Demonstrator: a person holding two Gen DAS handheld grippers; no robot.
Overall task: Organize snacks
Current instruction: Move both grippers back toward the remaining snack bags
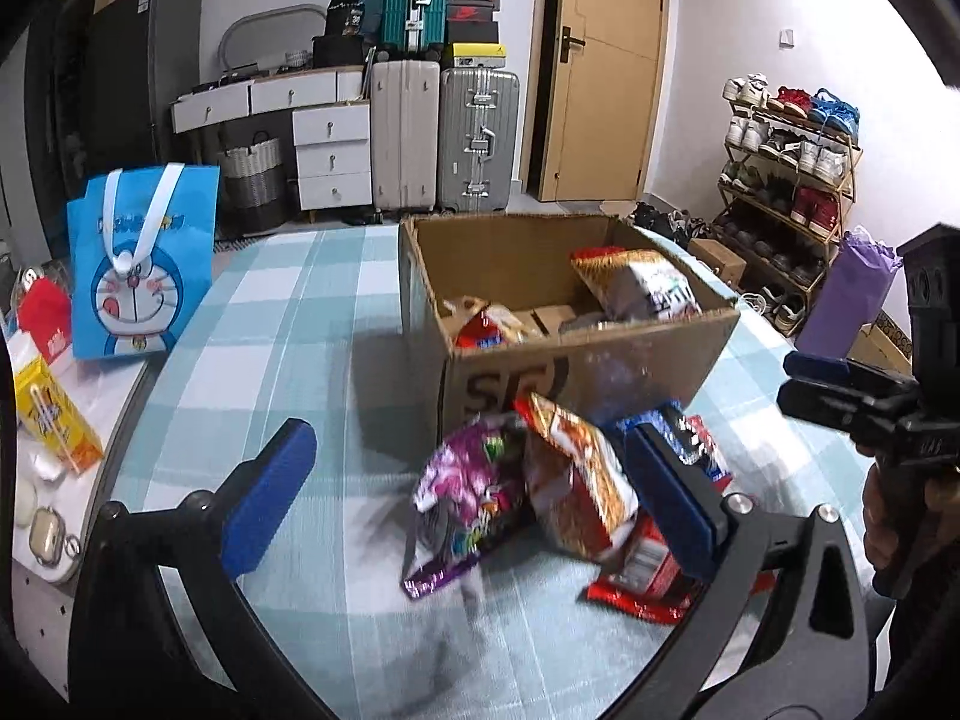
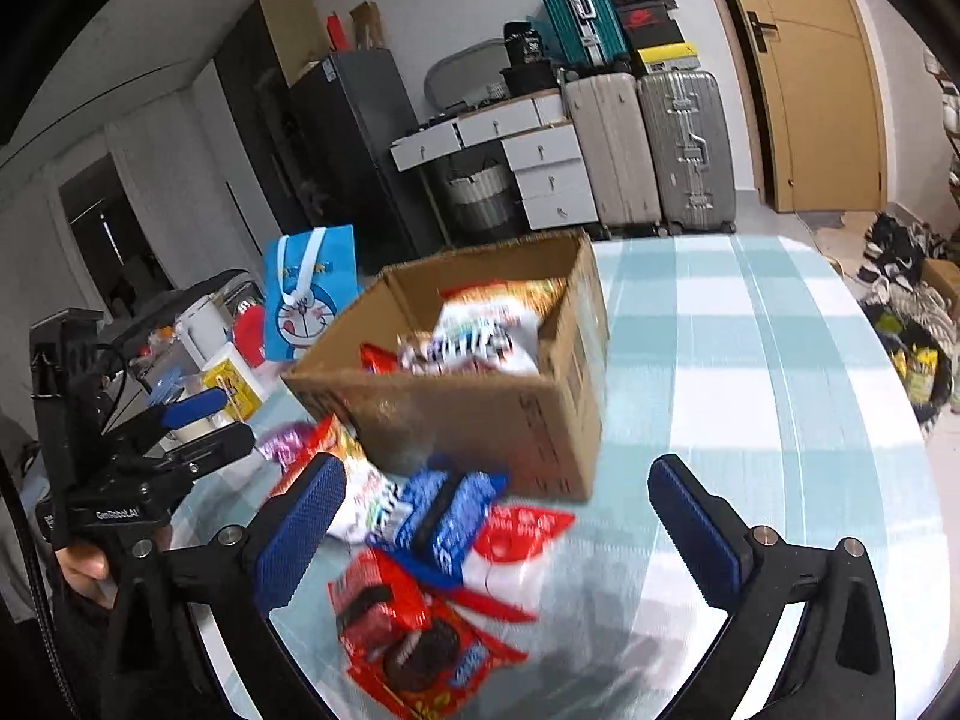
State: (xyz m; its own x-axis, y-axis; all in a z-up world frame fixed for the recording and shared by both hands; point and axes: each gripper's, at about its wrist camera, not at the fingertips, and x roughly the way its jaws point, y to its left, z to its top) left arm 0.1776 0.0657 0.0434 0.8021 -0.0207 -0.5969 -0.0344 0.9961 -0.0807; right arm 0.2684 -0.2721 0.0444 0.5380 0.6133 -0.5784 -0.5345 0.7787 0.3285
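Snacks (image 1: pixel 576 480): about five before one box (image 1: pixel 588 360); both tools spread, empty.

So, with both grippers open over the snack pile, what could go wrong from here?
1. The packets overlap in a heap before the box, so the left gripper may pinch two bags at once.
2. The right gripper hangs near the same pile; the two could collide.
3. The box already holds bulky bags; more may slide out.
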